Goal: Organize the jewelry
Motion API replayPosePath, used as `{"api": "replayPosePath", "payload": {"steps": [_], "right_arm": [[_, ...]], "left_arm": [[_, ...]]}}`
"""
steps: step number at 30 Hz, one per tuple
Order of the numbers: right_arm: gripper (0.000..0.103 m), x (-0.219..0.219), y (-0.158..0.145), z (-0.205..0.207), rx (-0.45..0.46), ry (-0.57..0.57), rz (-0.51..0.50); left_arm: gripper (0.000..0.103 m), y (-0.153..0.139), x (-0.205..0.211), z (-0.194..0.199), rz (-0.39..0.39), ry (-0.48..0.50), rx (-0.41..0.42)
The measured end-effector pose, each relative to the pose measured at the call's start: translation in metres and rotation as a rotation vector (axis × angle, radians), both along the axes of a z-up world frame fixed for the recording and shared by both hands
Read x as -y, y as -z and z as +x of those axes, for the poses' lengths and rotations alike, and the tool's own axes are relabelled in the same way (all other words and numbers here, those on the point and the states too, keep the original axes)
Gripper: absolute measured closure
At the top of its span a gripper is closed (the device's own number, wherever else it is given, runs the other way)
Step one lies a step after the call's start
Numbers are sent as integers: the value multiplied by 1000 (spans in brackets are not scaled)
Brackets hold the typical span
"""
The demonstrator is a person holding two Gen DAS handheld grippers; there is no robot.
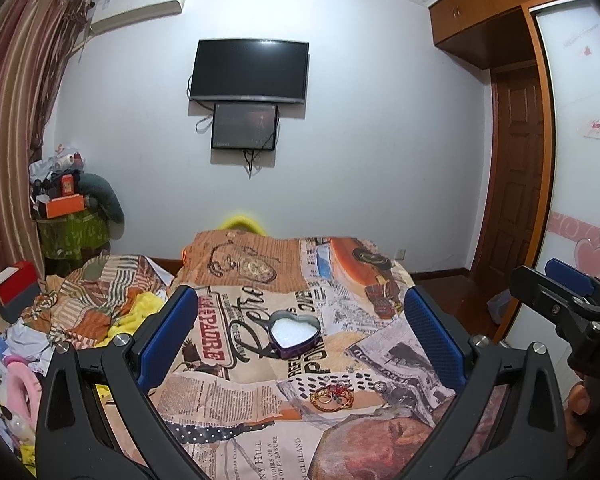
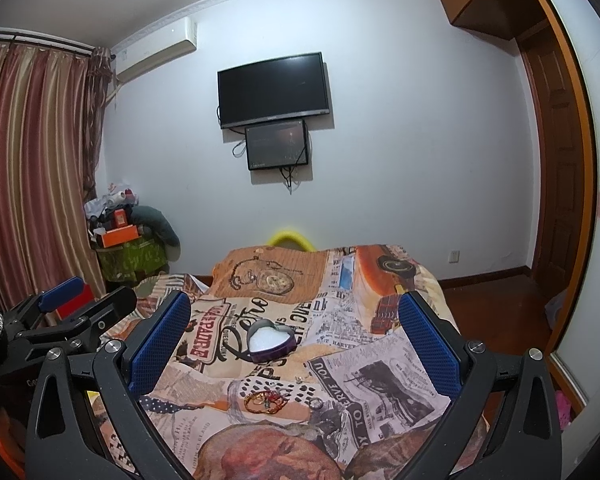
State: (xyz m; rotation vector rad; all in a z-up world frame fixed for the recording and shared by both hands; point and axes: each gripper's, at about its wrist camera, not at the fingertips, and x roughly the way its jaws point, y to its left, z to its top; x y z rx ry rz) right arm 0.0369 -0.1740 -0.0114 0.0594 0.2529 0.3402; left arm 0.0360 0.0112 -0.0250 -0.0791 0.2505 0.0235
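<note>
Gold-and-red jewelry cluster [image 1: 332, 397] lies loose on the printed bedspread [image 1: 236, 396], low in both wrist views and roughly centred between each tool's fingers, so it sits straight ahead and below both. It looks like rings or a bangle tangled with a red piece; too small to sort out, and its spread runs roughly side to side. A small silvery ring [image 2: 315, 403] lies just beside it on the right, and another tiny piece [image 2: 299, 379] sits a bit farther back. Beyond these, straight ahead, is the heart-shaped tin [image 1: 295, 333], lid off, with white padding inside and no jewelry visible in it. Left gripper [image 1: 300, 332] has its jaws spread wide and holds nothing; right gripper [image 2: 294, 334] is likewise spread wide and empty. Neither touches anything. Both hover above the near end of the bed, side by side, about equally close; the cluster is marginally more centred for the right one. The next move is probably a descent onto the cluster, then a carry forward to the tin.
</note>
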Motion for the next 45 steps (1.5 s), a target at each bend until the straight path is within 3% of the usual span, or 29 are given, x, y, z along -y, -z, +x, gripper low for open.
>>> {"api": "replayPosePath", "payload": {"steps": [15, 25, 37, 45], "right_arm": [[0, 5, 52, 67, -225, 45, -46], [2, 9, 98, 109, -372, 48, -89], [26, 5, 140, 131, -499, -36, -137], [41, -3, 155, 140, -552, -100, -155]], "left_arm": [[2, 70, -21, 84, -69, -21, -238], [29, 128, -29, 128, -112, 7, -437], [66, 172, -9, 151, -91, 115, -584], [76, 183, -1, 155, -115, 174, -621]]}}
